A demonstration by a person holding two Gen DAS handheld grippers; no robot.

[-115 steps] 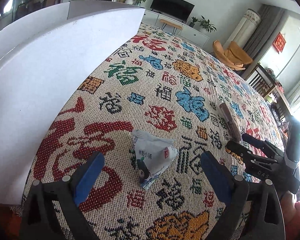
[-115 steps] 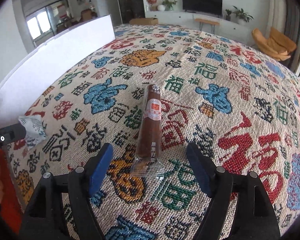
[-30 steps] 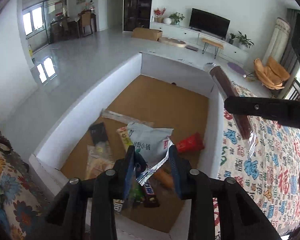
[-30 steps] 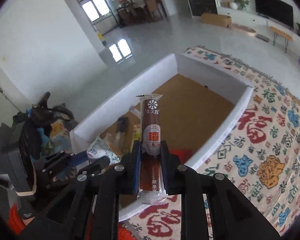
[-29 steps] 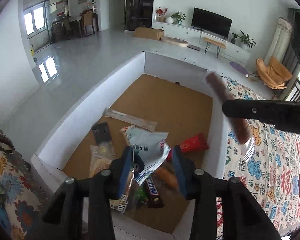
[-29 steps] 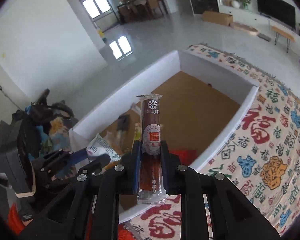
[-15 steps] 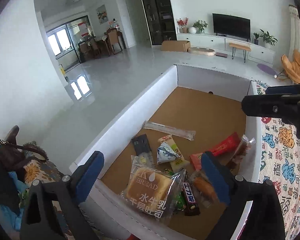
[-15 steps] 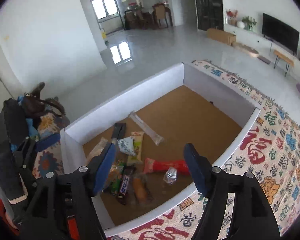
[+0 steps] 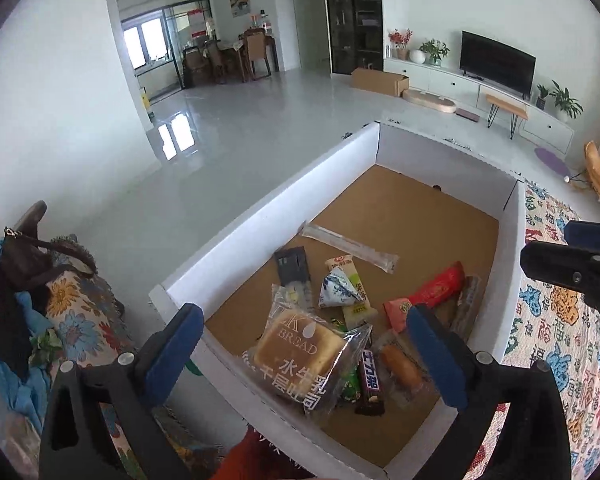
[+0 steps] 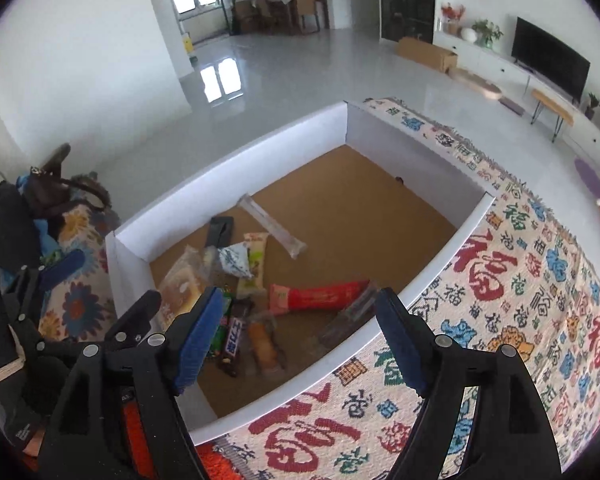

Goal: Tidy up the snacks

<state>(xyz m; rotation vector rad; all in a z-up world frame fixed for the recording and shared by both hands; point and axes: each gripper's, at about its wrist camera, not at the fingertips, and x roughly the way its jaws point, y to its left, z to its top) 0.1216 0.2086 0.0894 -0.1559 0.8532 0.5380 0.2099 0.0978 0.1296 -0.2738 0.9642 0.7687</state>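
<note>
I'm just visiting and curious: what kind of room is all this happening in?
Most likely a home living room: a flat television on a low white cabinet, potted plants beside it, and a dining table with chairs farther back.

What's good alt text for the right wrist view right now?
The open, empty right gripper hangs above a white-walled box with a brown floor, where snack packets lie piled at the near end, among them a red packet and a bread pack. A patterned cloth lies beside the box.
</note>
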